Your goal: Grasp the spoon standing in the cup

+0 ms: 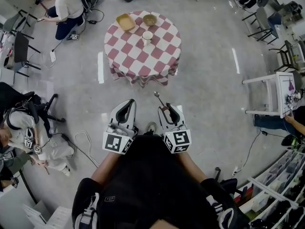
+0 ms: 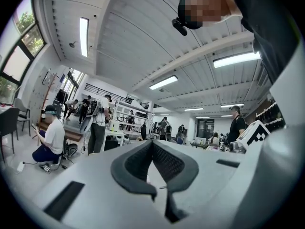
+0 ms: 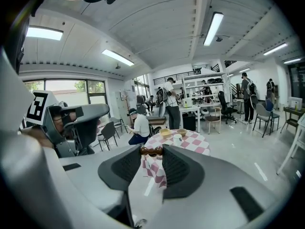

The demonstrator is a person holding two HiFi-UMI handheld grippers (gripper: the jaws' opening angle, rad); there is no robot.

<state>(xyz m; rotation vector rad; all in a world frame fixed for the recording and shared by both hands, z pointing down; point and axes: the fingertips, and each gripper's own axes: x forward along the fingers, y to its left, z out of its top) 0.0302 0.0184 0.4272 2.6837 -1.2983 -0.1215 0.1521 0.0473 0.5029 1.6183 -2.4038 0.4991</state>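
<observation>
The round table point(image 1: 125, 56) with the checked cloth stands well apart from me, ahead of both tools. My left gripper point(image 1: 128, 104) is pressed together at the tips, with nothing in it. My right gripper point(image 1: 165, 110) pinches the spoon point(image 1: 156, 95) across its tips. So the spoon is far from the table and not in the cup point(image 1: 147, 36), which stands near the table's middle.

I judge the spoon to be light, stiff and thin, and its metal part slippery. The knobbed handle point(image 3: 151, 150) gives the better hold, though a grip so near the tips may let it swing.

The head view shows the metal end pointing toward the table. The right gripper view shows only the brown handle bridging the jaws.
</observation>
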